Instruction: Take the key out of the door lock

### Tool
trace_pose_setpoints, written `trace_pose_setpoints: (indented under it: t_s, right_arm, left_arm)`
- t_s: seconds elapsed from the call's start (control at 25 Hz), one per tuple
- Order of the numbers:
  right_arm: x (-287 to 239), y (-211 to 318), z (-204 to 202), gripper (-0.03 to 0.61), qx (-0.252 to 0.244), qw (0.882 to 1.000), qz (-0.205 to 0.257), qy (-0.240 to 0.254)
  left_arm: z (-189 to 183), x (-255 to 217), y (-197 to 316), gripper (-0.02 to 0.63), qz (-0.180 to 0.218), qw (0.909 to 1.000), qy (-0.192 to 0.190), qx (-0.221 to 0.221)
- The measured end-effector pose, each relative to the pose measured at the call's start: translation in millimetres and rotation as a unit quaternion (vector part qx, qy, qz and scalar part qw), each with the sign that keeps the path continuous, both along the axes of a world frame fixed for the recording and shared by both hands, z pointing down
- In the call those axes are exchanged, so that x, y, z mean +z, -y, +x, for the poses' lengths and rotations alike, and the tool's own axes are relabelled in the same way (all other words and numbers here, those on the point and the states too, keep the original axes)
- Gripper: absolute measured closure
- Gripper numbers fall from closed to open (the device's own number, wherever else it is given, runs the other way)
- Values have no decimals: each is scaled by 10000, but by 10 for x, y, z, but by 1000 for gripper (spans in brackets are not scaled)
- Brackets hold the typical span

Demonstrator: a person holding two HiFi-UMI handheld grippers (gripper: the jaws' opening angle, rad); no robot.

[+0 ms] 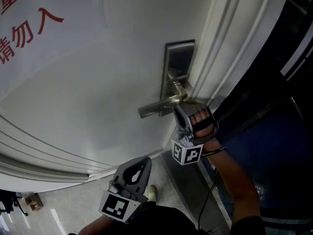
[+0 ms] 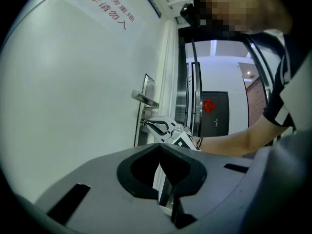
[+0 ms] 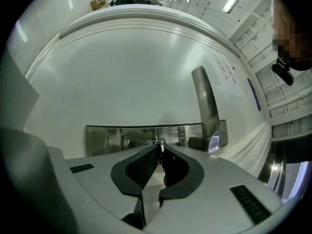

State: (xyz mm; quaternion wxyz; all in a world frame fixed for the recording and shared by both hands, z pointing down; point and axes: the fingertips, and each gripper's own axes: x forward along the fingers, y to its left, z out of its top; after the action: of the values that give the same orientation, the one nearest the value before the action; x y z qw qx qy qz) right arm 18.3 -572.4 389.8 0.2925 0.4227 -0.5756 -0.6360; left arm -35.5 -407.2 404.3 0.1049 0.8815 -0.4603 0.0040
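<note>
Two hand-held grippers are in view. The right hand-held gripper (image 3: 160, 146), centre right of the head view, is clenched on the one key (image 3: 157, 142). The key is held at the face of the one lock plate (image 3: 112, 138), just beside the one lever handle (image 3: 204, 101) (both bright metal), on the one white door (image 1: 98, 82). The left hand-held gripper (image 2: 160, 149), at the lower centre of the head view, has its jaws together on nothing and is well apart from the lock plate.
</note>
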Motion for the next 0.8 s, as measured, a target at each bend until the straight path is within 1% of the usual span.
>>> trace_pose_setpoints:
  t_s: [0.4,0.56,0.8]
  right_arm:
    - [15,-26,-1,551,-5,9989,70,-473]
    - [23,-75,24,551,-133,9969,152,-754]
    - [22,-129,51,551,-173,9977,44,-654]
  left_arm:
    - [38,1,-8,607,-14,10000,-4,0]
    - [24,7,-10,607,-23,10000,-10,-26]
    - [69,3,-32,607,-20,10000,7,8]
